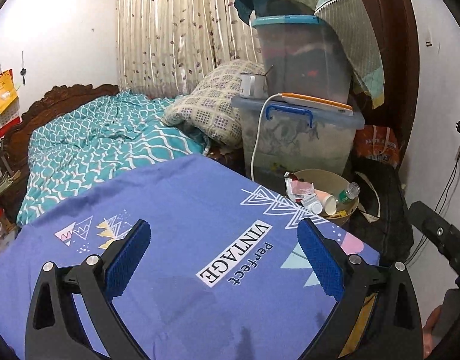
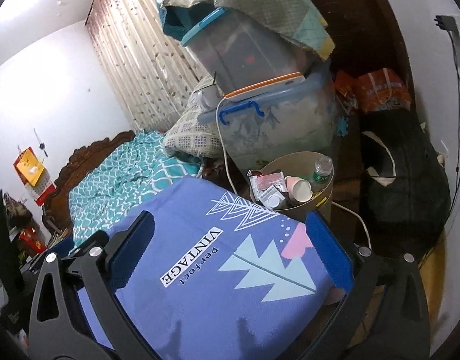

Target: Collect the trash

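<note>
We held the left gripper [image 1: 223,258] and the right gripper [image 2: 230,255] wide open and empty above the purple printed cloth [image 1: 181,210], and beyond it the round beige bin [image 2: 323,198] kept light, crushable trash like a white paper cup [image 2: 300,190], best pinched at its rim.

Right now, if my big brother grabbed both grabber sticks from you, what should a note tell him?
Left gripper: jaws wide open, holding nothing, hovering over the purple printed cloth.
Right gripper: the same, open with nothing in it, over that cloth.
Trash: the round tan waste bin sits on the floor past the cloth's far corner, beside the stacked clear plastic storage boxes. In it are a white paper cup, a clear plastic bottle with a green label, small red and white packets and a small white bottle.
Done: those pieces are binned.
Left: no loose trash shows on the cloth; check outside these views.
</note>
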